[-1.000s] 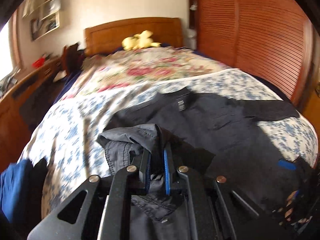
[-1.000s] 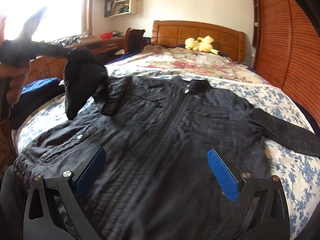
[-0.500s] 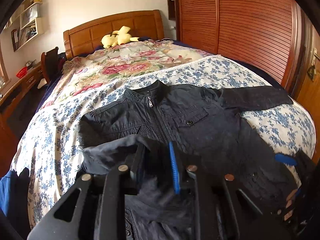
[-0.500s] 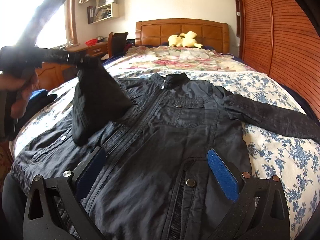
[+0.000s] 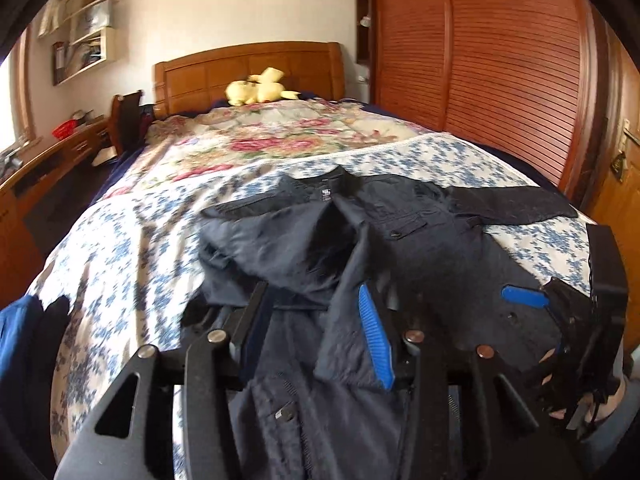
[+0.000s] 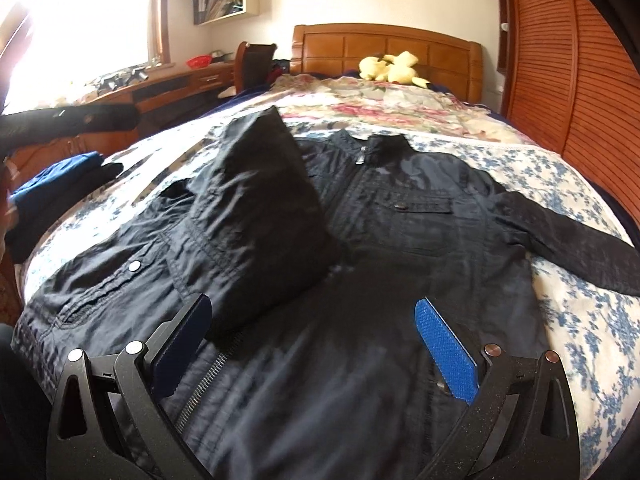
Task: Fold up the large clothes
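My black jacket point(image 6: 400, 240) lies front-up on the floral bedspread point(image 6: 560, 184), collar toward the far headboard point(image 6: 384, 52), hem near me, right sleeve out sideways. My left gripper point(image 5: 312, 320) hangs released above the folded-over left sleeve point(image 6: 256, 216); my right gripper point(image 6: 312, 344) is spread wide.

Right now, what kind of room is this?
Most likely a home bedroom: a bed with a wooden headboard and floral bedspread, a yellow plush toy, and a louvered wardrobe. A dark jacket lies spread on it.
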`<state>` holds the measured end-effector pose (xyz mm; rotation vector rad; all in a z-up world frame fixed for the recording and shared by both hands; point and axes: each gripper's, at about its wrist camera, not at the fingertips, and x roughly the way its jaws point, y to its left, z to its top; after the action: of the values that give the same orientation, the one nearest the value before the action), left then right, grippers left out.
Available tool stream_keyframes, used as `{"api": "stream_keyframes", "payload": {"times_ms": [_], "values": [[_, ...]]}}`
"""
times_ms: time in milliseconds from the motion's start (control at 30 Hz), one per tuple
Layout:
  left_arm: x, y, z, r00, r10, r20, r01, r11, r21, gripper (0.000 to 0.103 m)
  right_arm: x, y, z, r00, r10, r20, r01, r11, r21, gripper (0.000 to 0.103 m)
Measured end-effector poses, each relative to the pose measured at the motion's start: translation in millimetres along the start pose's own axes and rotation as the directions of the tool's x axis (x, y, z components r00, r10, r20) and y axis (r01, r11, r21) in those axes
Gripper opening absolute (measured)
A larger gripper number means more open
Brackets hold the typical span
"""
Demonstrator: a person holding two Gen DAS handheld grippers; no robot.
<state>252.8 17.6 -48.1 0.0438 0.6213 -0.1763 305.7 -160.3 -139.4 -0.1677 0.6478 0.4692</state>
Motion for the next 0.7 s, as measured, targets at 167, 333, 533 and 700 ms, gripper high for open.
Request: {"api": "stream_keyframes", "payload": {"times_ms": [167,333,533,700], "values": [[-3,21,-25,1.000,0.003,0.000,-0.003,0.999,-0.043,0.043,14,17,6,0.999,0.037,-0.014,-0.037,0.999,-0.023,0.103],[-4,31,-47,1.000,0.030,0.002,-0.029,0.999,-0.041,0.043,23,34,9,0.994,0.106,-0.016,-0.107,0.993,-0.053,0.102],[-11,42,-62,0.999,0.027,0.016,-0.026,0.997,-0.068,0.043,37,49,7,0.984,0.172,-0.040,-0.174,0.983,-0.062,0.098],[-21,46,-73,0.999,0.016,0.033,-0.014,0.997,-0.071,0.043,57,62,-3,0.981,0.151,-0.119,-0.165,0.979,-0.118,0.094]]}}
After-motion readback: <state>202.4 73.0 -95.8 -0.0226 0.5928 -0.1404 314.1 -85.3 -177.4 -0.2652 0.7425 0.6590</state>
